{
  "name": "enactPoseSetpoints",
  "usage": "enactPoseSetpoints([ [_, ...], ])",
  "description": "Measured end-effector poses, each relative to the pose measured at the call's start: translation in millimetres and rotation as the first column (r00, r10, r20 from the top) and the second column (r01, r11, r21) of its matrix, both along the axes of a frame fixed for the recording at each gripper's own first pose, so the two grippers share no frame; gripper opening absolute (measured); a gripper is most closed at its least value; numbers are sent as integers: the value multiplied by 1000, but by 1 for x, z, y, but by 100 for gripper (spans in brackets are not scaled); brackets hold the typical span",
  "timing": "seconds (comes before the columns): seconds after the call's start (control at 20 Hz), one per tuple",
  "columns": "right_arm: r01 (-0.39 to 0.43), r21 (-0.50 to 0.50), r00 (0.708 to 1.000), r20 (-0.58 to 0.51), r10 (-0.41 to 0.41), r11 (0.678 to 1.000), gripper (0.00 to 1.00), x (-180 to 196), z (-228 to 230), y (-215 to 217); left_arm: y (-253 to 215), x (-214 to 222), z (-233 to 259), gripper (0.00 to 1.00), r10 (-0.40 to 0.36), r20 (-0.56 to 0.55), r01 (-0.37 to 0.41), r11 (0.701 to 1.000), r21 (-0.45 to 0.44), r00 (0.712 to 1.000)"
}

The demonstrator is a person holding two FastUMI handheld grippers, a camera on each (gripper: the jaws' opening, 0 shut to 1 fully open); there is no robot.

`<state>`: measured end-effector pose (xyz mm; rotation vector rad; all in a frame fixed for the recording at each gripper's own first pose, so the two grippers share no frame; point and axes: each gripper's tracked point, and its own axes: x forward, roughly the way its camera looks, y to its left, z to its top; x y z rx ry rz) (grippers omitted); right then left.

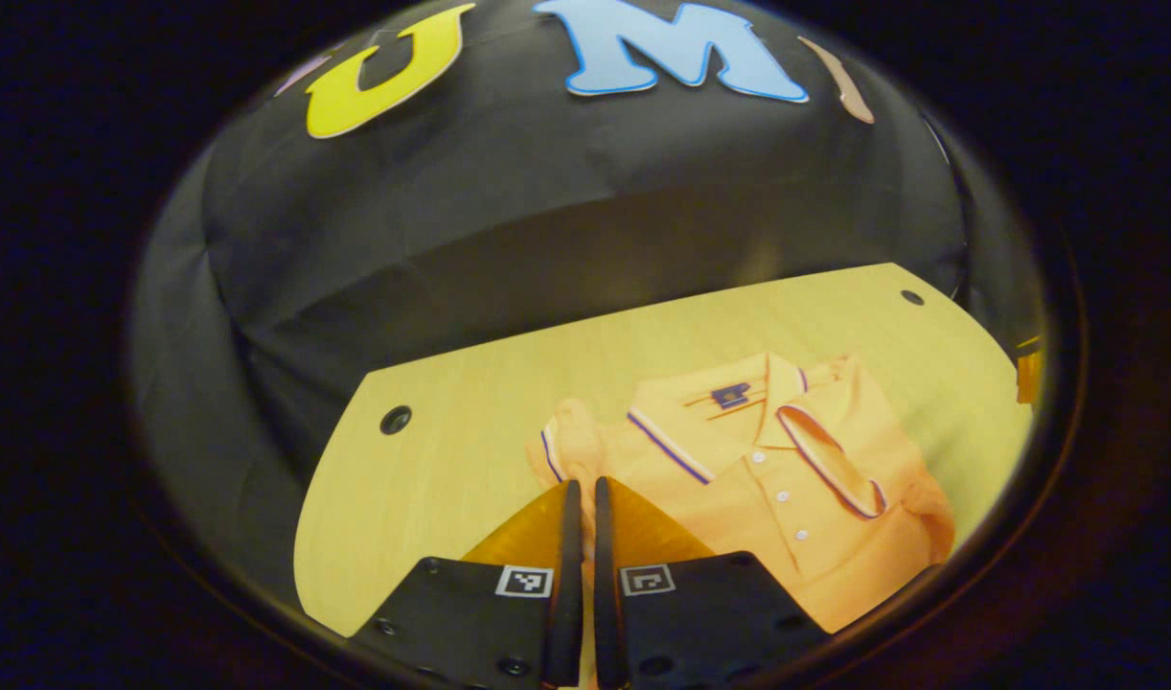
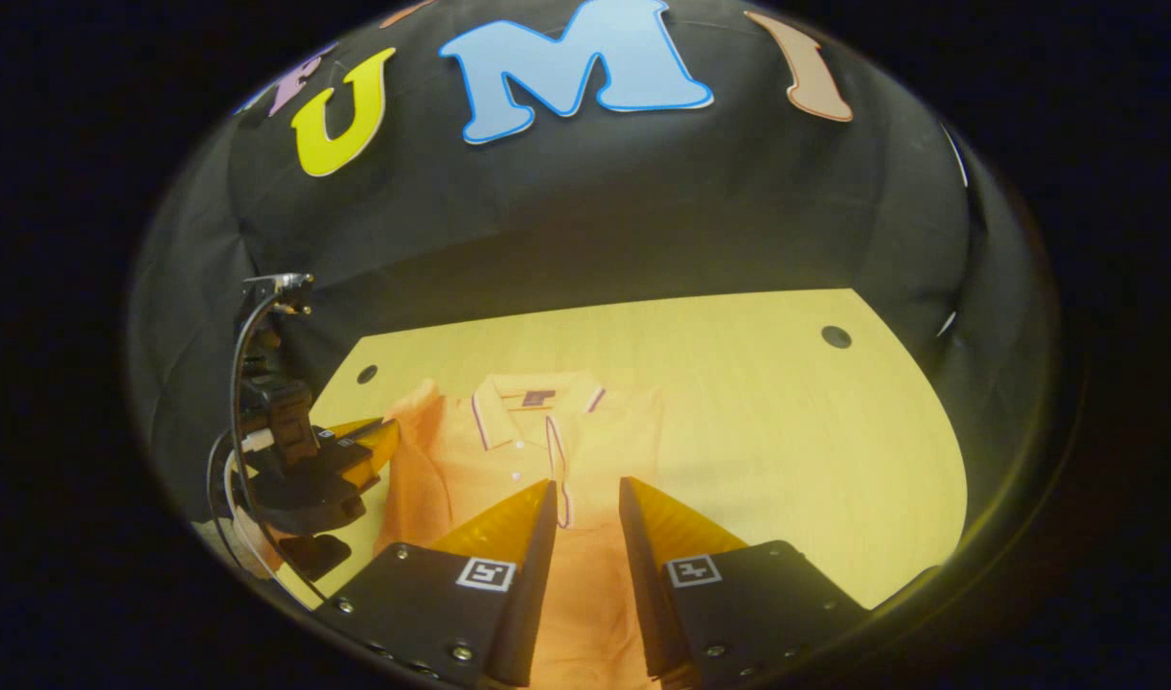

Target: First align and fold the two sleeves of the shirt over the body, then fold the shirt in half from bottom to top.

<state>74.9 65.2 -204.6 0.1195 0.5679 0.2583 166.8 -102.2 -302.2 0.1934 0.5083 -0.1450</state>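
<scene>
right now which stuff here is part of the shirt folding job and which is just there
Part of the job:
orange polo shirt
left gripper
right gripper

Just there:
wooden table
round holes in the table

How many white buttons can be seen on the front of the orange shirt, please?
3 on the shirt placket in the left gripper view, in a line below the collar: top, middle, bottom. More may be hidden lower down.

Orange shirt [image 2: 509,450] — flat, sleeves folded.
</scene>
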Motion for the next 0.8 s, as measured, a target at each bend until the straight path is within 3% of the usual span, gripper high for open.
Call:
enactPoseSetpoints([
  [0.3, 71, 18, 997, -22, -71, 997, 45, -17, -11, -27, -73, -32, -15, 13, -176, -34, 177, 984, 35, 984],
  [0.35, 83, 20, 996, -26, -82, 996, 45, -20, -14, -31, -81, -39, -19, 25, -192, -45, 193, 981, 17, 980],
  [0.45, 102, 23, 994, -38, -101, 995, 45, -28, -17, -39, -88, -47, -21, 36, -198, -58, 198, 980, -5, 978],
  [0.65, 125, 29, 990, -65, -123, 992, 45, -44, -25, -48, -82, -59, -17, 82, -179, -66, 177, 984, -30, 982],
  [0.8, 123, 21, 989, -87, -121, 992, 45, -57, -32, -48, -67, -72, -17, 88, -153, -93, 150, 988, -39, 984],
])
